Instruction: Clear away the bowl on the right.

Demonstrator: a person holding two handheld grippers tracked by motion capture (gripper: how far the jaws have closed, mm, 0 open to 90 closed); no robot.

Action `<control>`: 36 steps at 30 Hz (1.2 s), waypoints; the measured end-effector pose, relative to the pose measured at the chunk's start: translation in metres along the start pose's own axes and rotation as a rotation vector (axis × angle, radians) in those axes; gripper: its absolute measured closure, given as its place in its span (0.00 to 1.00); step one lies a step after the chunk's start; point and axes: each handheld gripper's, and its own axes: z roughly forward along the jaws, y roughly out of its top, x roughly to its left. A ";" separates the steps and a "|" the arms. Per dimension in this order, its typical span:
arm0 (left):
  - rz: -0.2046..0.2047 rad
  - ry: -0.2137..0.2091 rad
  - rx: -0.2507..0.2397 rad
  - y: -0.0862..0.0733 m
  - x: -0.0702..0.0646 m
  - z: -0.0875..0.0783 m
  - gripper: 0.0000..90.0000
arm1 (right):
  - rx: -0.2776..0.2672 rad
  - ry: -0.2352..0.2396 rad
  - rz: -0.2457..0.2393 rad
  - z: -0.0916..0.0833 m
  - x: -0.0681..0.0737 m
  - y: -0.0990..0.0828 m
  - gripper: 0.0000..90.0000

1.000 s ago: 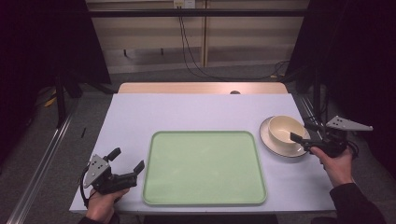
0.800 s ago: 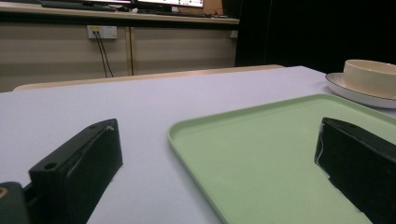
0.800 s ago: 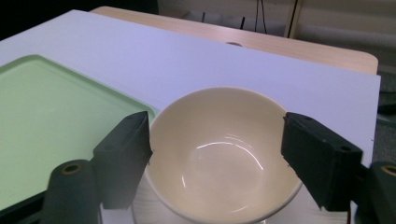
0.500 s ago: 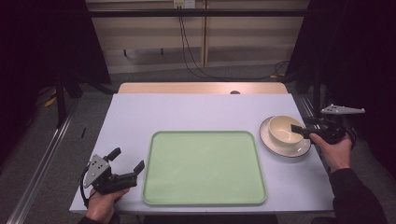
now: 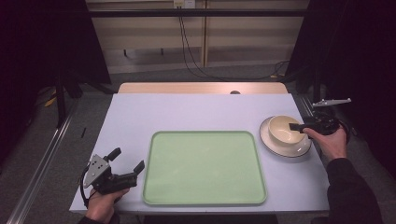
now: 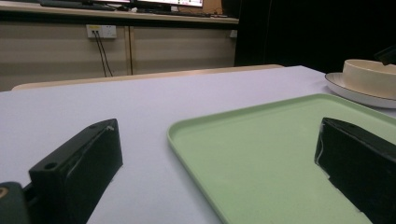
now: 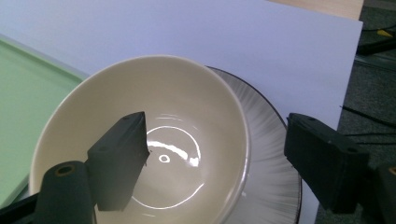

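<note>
The right gripper (image 5: 301, 127) sits at the right of the high view with its jaws spread across the near wall of the bowl (image 5: 285, 129) — one jaw inside, one outside, over the plate (image 5: 286, 150) the bowl stands on. The jaws are not yet clenched; in the right gripper view a clear gap shows between the outer jaw and the rim. The step in hand looks like taking hold of the bowl, perhaps to carry it to the green tray (image 5: 204, 167) at centre frame. The next move calls for pinching the jaws onto the wall, then lifting straight so the plate stays put.

The left gripper (image 5: 125, 164) rests at the lower left, just beside the tray's left edge, jaws released and holding nothing.

The table (image 5: 196, 112) is pale and bare — behind it, at the top of the frame, a light panelled wall with cables hanging down, and dark curtains at both sides.
</note>
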 end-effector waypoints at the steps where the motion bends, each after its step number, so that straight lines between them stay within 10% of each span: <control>1: 0.000 0.000 0.001 0.000 0.000 0.000 0.01 | 0.013 -0.005 0.007 0.001 -0.001 0.001 0.25; 36: -0.009 -0.001 -0.005 0.000 0.000 0.000 0.01 | 0.249 -0.002 0.066 0.032 -0.010 -0.008 0.78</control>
